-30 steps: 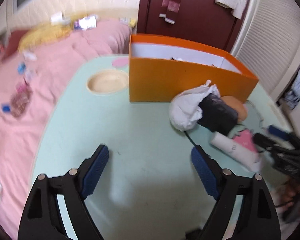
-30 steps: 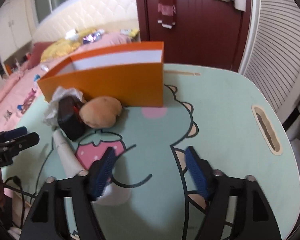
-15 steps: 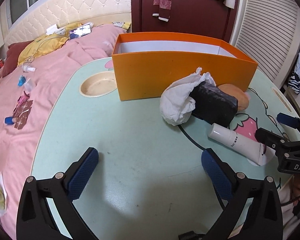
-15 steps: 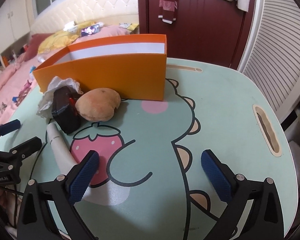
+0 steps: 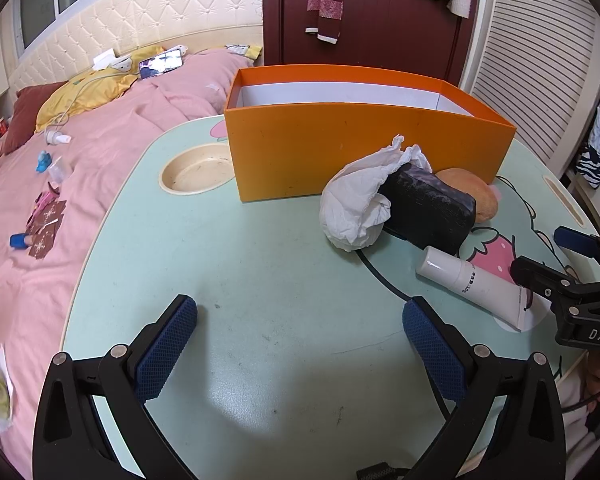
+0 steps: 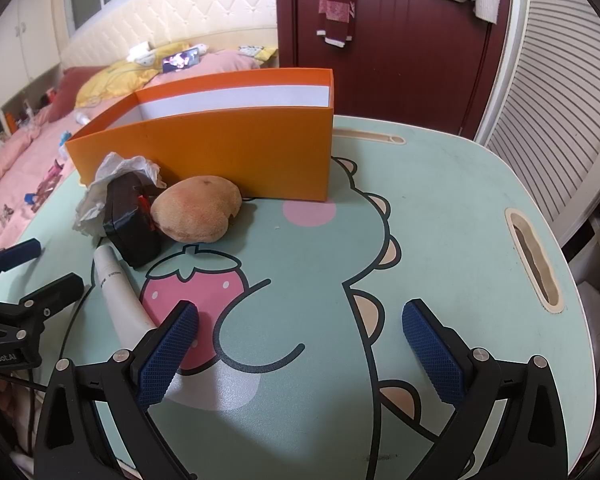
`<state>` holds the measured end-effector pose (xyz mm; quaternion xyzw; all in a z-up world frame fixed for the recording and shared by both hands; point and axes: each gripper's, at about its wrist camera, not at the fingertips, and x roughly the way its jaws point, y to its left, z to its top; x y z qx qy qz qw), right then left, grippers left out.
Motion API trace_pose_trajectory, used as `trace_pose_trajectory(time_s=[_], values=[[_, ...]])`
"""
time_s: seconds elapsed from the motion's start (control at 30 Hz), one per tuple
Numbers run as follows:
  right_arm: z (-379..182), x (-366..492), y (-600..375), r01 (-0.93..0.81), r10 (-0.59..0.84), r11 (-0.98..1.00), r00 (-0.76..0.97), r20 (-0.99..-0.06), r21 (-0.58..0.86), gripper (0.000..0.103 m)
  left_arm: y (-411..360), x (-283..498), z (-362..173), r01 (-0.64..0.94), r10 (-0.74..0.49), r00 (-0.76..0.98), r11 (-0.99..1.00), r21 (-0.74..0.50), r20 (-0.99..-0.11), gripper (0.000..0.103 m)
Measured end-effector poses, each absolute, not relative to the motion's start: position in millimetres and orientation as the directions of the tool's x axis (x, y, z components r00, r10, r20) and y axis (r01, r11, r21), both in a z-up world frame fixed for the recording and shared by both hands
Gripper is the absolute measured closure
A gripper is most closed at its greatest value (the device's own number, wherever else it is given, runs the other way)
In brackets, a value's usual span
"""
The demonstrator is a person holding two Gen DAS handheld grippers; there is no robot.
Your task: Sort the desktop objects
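Lower left of the right wrist view: white tube (image 6: 116, 296) flat on the counter (image 6: 440, 208), long axis running up-left from the right jaws' left pad, far nearer the right gripper (image 6: 300, 344) than the left gripper (image 5: 300, 344); both jaws spread wide, empty.

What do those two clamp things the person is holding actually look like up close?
Both match. The left tool and right tool each have two angular black plastic arms with silver rivets, tipped by dark blue pads with a fine cross-hatched grip texture. White lettering marks each black body, and a thin black cable trails behind.
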<state>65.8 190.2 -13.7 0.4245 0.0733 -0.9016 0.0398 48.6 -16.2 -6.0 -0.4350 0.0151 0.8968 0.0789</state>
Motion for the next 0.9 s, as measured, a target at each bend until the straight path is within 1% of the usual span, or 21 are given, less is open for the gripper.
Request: trace_pose_trajectory(time_s=[0.87,0.9], values=[[-12.0,68.2,185.4,0.137,-0.017,-0.987,-0.632,-0.775,-0.090,0.000,-19.5,48.4,-5.5,-0.159,0.130,-0.608,-0.986,-0.041,-0.783,0.000],[-11.4,68.3,185.9,0.140,-0.023,-0.986,-0.631,-0.775,-0.085,0.002,-19.6,48.4,-5.5,-0.160,0.132,-0.606,-0.986,-0.042,-0.784,0.000]])
